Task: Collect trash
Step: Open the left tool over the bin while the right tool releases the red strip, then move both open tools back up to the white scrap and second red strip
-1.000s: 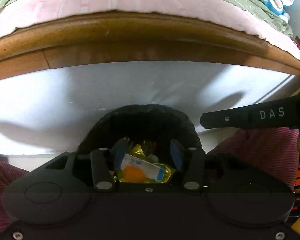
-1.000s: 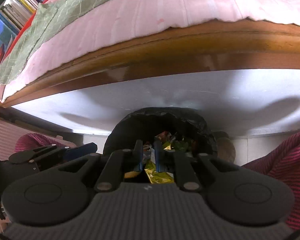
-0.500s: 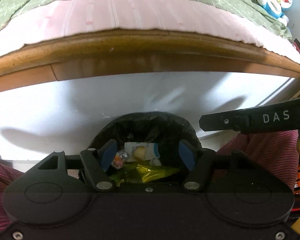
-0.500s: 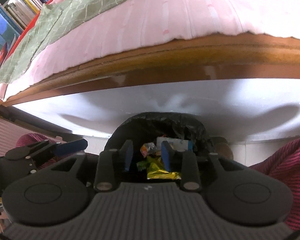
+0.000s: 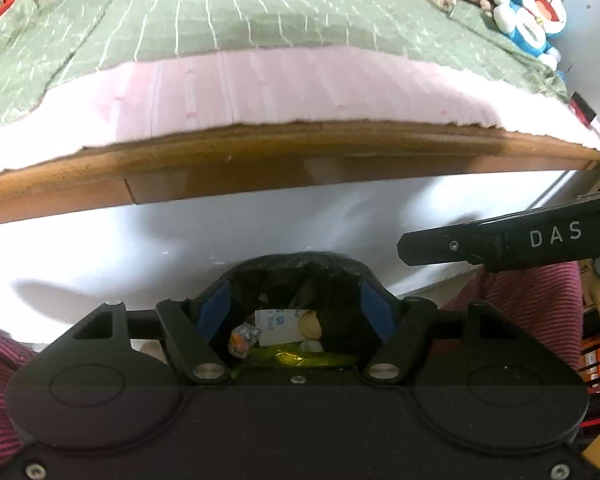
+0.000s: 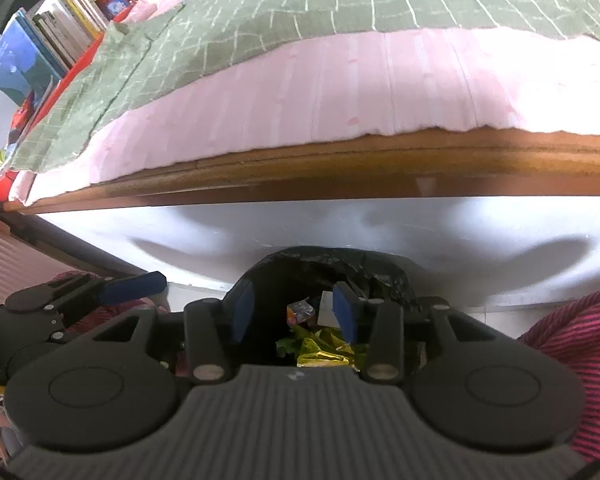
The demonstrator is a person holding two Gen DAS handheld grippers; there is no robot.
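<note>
Black plastic-lined bin sits below both my tools, against the white bed base. My left gripper and right gripper hang spread and empty above it. Inside lie a white wrapper and crumpled yellow foil.

Left gripper and right gripper side by side, fingers apart, seemingly empty
</note>
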